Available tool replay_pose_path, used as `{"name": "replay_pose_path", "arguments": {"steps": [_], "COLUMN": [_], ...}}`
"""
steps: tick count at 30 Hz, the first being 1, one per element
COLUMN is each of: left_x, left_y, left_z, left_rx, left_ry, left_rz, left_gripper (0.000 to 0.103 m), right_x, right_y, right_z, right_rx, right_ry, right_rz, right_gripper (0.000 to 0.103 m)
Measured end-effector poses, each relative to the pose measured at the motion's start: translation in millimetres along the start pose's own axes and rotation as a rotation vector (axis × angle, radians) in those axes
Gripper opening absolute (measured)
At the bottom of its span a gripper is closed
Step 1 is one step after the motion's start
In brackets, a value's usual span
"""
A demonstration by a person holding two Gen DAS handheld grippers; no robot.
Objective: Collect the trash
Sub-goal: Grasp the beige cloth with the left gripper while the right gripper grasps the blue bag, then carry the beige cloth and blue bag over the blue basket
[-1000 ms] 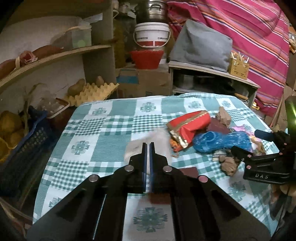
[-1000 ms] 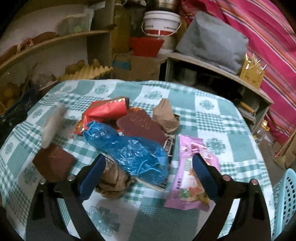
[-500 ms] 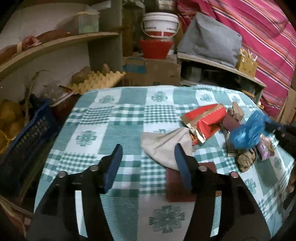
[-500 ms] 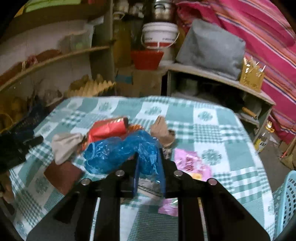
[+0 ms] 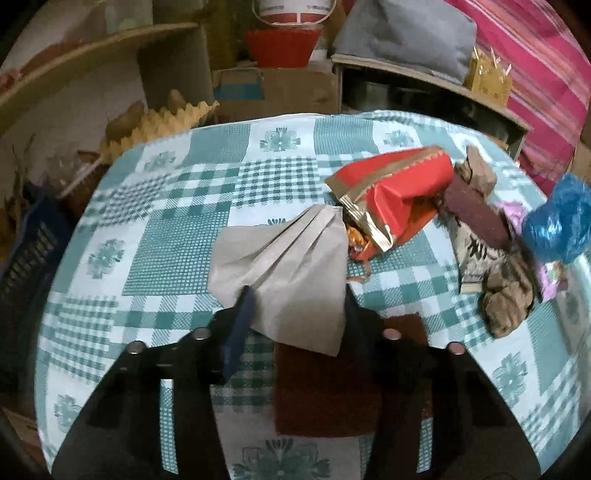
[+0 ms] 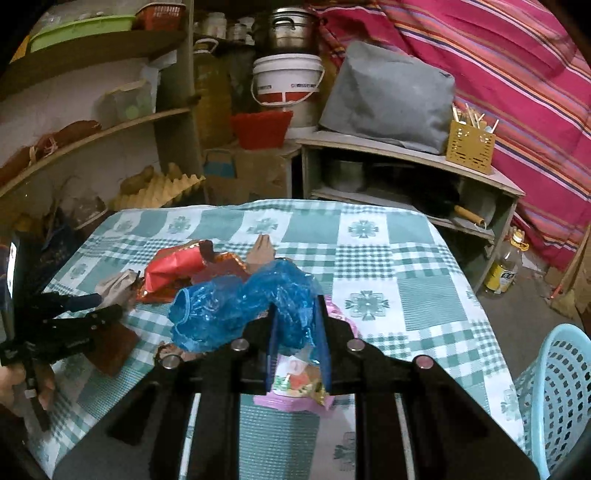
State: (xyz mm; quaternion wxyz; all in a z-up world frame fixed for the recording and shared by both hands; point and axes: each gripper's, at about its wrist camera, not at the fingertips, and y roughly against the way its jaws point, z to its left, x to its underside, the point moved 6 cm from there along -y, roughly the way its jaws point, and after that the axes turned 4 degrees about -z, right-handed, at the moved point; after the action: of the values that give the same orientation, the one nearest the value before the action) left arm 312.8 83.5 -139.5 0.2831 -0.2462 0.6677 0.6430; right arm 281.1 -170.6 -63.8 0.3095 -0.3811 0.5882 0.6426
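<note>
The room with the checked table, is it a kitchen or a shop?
Probably a home kitchen or pantry corner: a metal cooking pot on a white bucket, egg trays by wooden shelves, and an oil bottle on the floor.

The bench [image 6: 424,258] wears a green and white checked cloth. Behind it, at 12 o'clock, a white bucket [image 6: 286,83] stands above a red basin [image 6: 260,129], with a metal pot [image 6: 290,31] on top. At 1 o'clock a grey cushion [image 6: 388,98] lies on a low wooden shelf [image 6: 406,155], beside a yellow holder [image 6: 469,146]. An egg tray [image 6: 159,190] sits at 10 o'clock. A striped pink blanket [image 6: 498,74] hangs at 2 o'clock.
</note>
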Motion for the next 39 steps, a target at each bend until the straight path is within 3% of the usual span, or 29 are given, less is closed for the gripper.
{"name": "replay_pose_path", "arguments": {"steps": [3,17,25,39], "left_x": [-4.3,-29.6,-37.3,-40.7], "left_y": [5.5,94.6,139.6,155.4], "left_z": [2.6,7.6,-41.5,-149.7], "left_rx": [0.017,-0.036,0.005,0.134], "left_ry": [0.024,0.055,0.015,-0.079], "left_rz": [-0.017,-0.24,-0.355,-0.398], "left_gripper": [0.011,0.007,0.007,0.007], "right_x": [-1.8,-11.3,-9.4,2.3], "right_y": [3.9,41.3,73.3,136.4], "right_z": [-3.0,-19.1,-40.2,-136.3], "right_rx": [0.002,0.004,0.021,0.131], "right_ry": [-0.006,-0.049,-0.071,-0.155], "right_rz": [-0.011,-0.09,-0.12,-0.162], "right_gripper": [0.018,0.018,0.018,0.018]}}
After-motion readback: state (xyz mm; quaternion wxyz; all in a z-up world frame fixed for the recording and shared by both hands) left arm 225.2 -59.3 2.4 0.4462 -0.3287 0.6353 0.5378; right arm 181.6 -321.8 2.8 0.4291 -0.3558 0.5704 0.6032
